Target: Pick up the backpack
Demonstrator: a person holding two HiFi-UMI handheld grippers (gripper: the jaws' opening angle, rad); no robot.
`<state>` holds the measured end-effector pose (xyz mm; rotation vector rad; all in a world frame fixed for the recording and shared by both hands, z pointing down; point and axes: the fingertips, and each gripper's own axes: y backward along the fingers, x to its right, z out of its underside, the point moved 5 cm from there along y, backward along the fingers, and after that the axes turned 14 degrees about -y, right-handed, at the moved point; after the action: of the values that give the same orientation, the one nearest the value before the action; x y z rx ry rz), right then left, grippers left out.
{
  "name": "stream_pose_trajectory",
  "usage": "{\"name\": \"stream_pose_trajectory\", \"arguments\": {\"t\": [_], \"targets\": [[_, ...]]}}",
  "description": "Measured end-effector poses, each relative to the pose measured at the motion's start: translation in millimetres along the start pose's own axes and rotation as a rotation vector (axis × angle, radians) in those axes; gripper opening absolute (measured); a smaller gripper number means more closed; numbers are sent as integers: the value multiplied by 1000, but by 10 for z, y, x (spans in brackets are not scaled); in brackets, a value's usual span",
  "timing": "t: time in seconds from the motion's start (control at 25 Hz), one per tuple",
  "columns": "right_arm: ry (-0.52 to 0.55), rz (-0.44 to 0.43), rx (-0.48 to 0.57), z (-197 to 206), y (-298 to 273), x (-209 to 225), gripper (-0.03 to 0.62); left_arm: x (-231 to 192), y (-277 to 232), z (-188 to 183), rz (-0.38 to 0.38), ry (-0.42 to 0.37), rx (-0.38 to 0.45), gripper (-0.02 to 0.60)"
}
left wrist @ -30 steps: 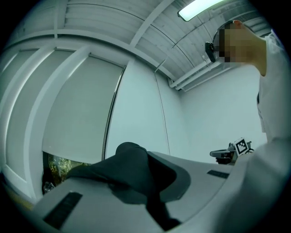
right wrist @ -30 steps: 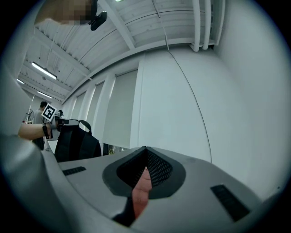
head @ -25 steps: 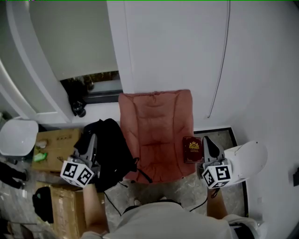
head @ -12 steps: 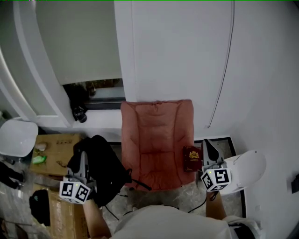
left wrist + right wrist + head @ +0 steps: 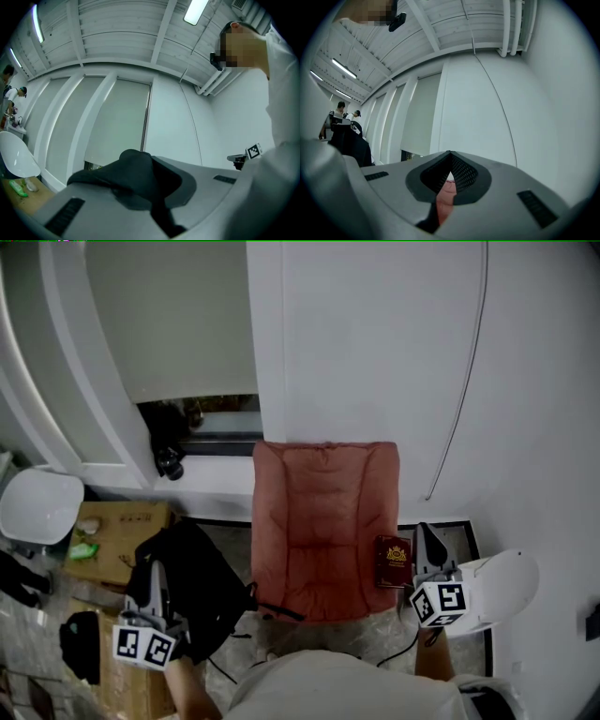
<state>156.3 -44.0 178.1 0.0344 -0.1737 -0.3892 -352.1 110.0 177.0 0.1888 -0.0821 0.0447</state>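
Observation:
The black backpack (image 5: 197, 577) lies left of the pink chair cushion (image 5: 323, 521), with a strap trailing toward the chair's front. My left gripper (image 5: 155, 573) is shut on the bag's top, and in the left gripper view black backpack fabric (image 5: 136, 176) bulges between the closed jaws. I cannot tell whether the bag is off the floor. My right gripper (image 5: 425, 535) is shut and holds nothing, level beside the chair's right edge. In the right gripper view its tips (image 5: 450, 153) meet, and pink cushion shows through the slit below them.
A dark red booklet (image 5: 394, 562) lies on the cushion's right edge, close to the right gripper. White round seats stand at the right (image 5: 502, 587) and the left (image 5: 37, 507). Cardboard boxes (image 5: 117, 540) and a small black bag (image 5: 80, 648) lie left of the backpack. A white wall rises behind the chair.
My left gripper has drawn the backpack leftward and toward me, away from the chair. The right gripper has barely shifted. The head view has tilted, so the chair sits lower in the picture.

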Motion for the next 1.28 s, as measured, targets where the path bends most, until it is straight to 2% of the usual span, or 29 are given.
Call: {"name": "stream_pose_trajectory", "arguments": {"t": [0.2,0.6,0.92,1.28], "targets": [[-5,-5,7,-17,-76,33,21,4,72,-35,-38,-6,3,18],[13,26,-3,-57,-129,162,21,7,100,82,-65,61,-16,17],[8,9,18,-96,-187,128,21,20,70,36,-39,108,11,18],[72,0,16,-166,-118,19,20,34,9,-25,-19,96,25,18]]}}
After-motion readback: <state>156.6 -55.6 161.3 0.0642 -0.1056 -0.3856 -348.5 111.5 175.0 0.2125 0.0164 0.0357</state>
